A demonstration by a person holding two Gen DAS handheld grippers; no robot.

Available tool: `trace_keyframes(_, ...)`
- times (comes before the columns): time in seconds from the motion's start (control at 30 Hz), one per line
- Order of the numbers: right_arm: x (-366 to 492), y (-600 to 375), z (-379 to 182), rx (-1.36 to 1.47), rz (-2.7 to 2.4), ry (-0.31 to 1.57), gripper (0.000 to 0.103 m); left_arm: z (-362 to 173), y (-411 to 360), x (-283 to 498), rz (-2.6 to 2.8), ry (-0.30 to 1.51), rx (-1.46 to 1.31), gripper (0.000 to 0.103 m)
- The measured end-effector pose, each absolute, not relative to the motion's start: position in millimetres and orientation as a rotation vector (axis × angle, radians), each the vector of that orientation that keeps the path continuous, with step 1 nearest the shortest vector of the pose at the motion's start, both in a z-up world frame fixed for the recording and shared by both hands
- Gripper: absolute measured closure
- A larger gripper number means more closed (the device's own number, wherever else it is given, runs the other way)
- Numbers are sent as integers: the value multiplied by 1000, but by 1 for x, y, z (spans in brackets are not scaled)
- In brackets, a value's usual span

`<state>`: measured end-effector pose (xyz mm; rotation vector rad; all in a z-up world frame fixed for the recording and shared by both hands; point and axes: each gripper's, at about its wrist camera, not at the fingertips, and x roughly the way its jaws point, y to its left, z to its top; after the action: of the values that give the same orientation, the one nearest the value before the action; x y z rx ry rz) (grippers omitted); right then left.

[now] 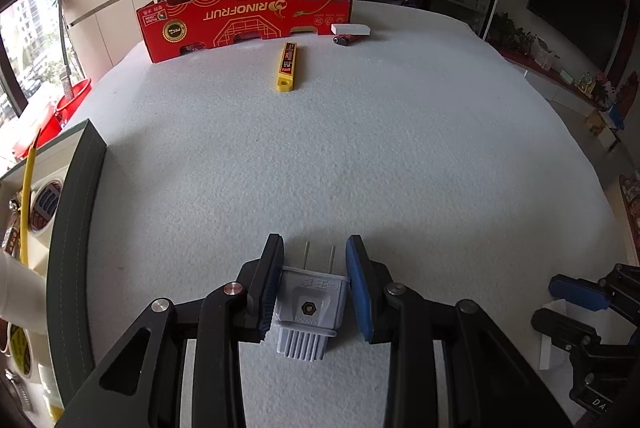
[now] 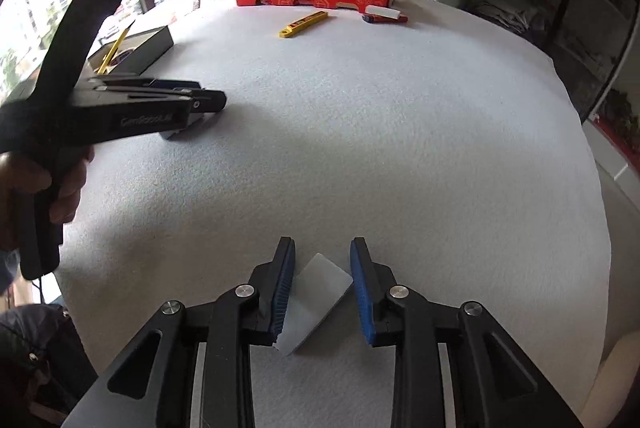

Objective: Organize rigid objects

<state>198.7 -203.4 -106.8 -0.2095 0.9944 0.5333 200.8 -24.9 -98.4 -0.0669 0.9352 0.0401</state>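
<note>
Here the left gripper is sitting low on the white cloth with a grey plug lying between its spread fingers. The left pad is touching the plug's side while the right pad is standing just clear, so nothing is being squeezed. The plug's two prongs are pointing away from the camera, and its face is showing raised writing, of which "10A250V~" can be read.

The right gripper is likewise hanging open over a flat white card that is lying tilted on the cloth between its fingers, its near edge running under the left pad.

To the left, a dark-walled box is holding tape rolls and a yellow rod.

Further off, a yellow cutter is lying alone on the cloth. Beyond it, a white block is resting just behind a small red and blue thing too small to identify. At the far edge a red carton is standing with "RINOFRUIT" printed upside down.
</note>
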Motion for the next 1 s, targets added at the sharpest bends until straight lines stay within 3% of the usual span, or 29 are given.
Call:
trace_keyframes(0.07,193,-213,-105,-103,540,1039,69,-99,-28,188,44,922,-60,68)
trace_keyframes(0.1,190,-218,-103,-68,541,1044,60,-100,-29,182,47,911,-54,68)
trace_keyframes(0.13,186,-223,-99,-56,528,1019,32,-100,-30,178,49,900,-50,68)
trace_keyframes(0.17,181,-227,-94,-66,507,968,15,-100,-30,175,50,891,-48,68)
trace_keyframes(0.23,175,-234,-86,-122,467,894,14,-100,-30,173,51,887,-54,68)
trace_keyframes(0.5,156,-226,-89,-289,543,886,14,-102,-32,171,61,858,-53,68)
trace_keyframes(0.7,136,-193,-106,-618,699,821,14,-102,-32,170,59,855,-53,68)
trace_keyframes(0.87,159,-192,-109,-593,778,856,15,-102,-32,169,69,853,-55,68)
trace_keyframes(0.9,165,-193,-110,-559,794,894,18,-102,-32,169,70,853,-55,68)
trace_keyframes(0.97,174,-196,-108,-463,799,959,50,-102,-32,169,71,852,-56,68)
trace_keyframes(1.0,173,-196,-109,-464,768,970,50,-102,-32,169,73,852,-56,68)
